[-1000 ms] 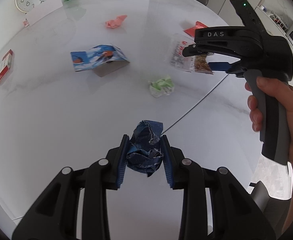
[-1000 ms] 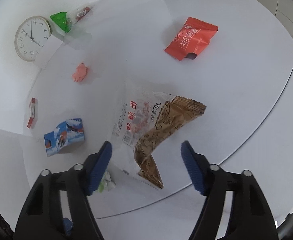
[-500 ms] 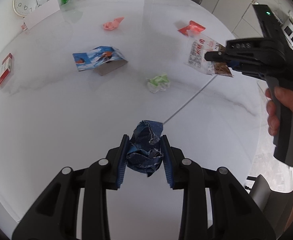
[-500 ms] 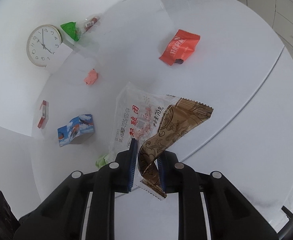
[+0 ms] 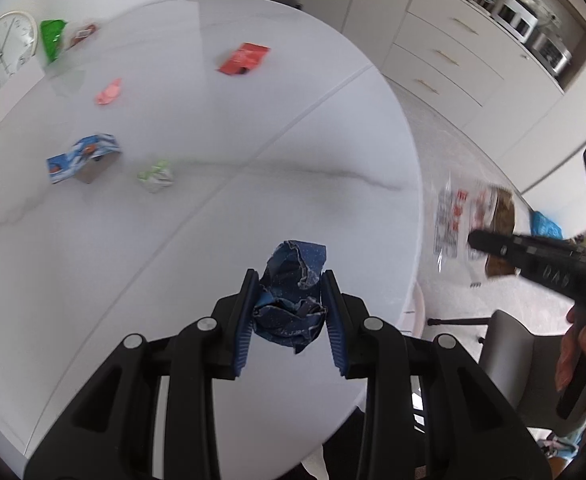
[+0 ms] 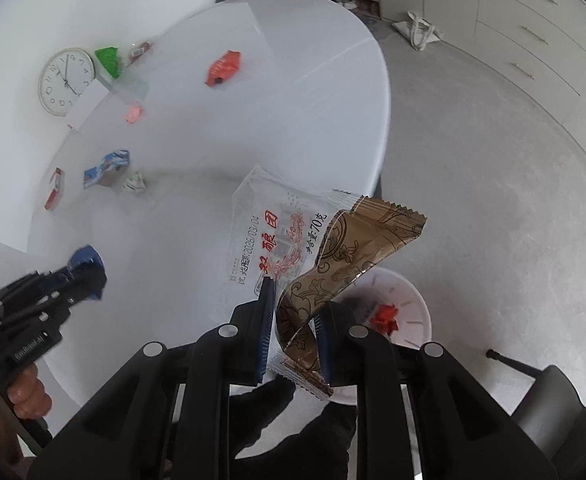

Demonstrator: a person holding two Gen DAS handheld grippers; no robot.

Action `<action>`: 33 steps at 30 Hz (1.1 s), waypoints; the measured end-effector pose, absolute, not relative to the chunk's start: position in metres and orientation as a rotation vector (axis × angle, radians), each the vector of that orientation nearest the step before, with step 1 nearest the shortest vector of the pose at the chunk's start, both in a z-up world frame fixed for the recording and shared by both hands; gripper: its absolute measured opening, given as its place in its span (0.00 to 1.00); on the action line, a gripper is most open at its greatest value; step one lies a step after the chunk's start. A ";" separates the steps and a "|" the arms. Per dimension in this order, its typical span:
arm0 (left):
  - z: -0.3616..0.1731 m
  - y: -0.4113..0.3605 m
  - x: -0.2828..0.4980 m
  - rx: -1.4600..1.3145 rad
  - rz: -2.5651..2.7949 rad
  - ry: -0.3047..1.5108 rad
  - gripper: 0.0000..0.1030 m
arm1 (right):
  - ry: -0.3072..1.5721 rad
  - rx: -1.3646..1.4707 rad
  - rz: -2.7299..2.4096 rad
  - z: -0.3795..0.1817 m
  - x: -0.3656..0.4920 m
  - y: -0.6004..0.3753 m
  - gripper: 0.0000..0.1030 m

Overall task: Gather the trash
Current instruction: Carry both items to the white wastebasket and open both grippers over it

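- Your left gripper [image 5: 291, 312] has its fingers [image 5: 245, 320] squeezed on a blue wad [image 5: 293, 304]. The wad is crumpled and sits up in the air over the near part of the worktop [image 5: 213, 140].
- Your right gripper [image 6: 295, 332] has its fingers [image 6: 264, 320] pinched on a wrapper [image 6: 293, 248]. The wrapper is part clear with red writing and part gold-brown. It sticks up and bends to the right.
- The wrapper is held out past the edge of the worktop, above the floor [image 6: 493, 160].
- A white bin [image 6: 409, 312] stands on the floor just under and to the right of the wrapper. Red scraps [image 6: 385, 316] lie in it.
- More trash lies on the worktop, well apart from both grippers: a red pack [image 5: 243, 59], a pink scrap [image 5: 109, 92], a blue box [image 5: 81, 158] and a green-white wad [image 5: 156, 175].
- The green-white wad is just beside the blue box.
- A green bag [image 5: 53, 38] is at the far edge, near a clock [image 5: 3, 54].
- A red and white box [image 6: 55, 188] lies at the left edge of the worktop.
- In the left view, your right gripper is off to the right, blurry, with the wrapper hanging by the worktop's edge.
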State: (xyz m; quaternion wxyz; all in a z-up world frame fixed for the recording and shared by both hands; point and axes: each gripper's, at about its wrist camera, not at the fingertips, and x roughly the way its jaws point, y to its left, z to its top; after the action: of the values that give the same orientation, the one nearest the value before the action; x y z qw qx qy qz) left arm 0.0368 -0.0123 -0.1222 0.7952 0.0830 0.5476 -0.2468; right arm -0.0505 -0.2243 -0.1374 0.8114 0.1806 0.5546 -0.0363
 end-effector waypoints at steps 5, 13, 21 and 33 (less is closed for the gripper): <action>-0.130 -0.048 0.018 0.206 -0.599 1.215 0.31 | 1.288 0.420 -0.153 -0.199 -0.088 -0.251 0.20; -0.135 -0.086 -0.008 0.295 -0.626 1.215 0.31 | 1.431 0.438 -0.165 -0.312 -0.090 -0.255 0.64; -0.134 -0.111 -0.024 0.340 -0.633 1.197 0.31 | 1.401 0.428 -0.189 -0.299 -0.114 -0.274 0.91; -0.171 -0.169 -0.055 0.452 -0.725 1.240 0.32 | 1.283 0.446 -0.293 -0.232 -0.146 -0.331 0.97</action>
State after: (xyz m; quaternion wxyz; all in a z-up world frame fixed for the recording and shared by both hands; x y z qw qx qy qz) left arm -0.0547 -0.1694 -0.1710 0.7296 0.2053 0.5631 -0.3294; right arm -0.1455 -0.3307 -0.2318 0.7681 0.2057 0.5912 -0.1350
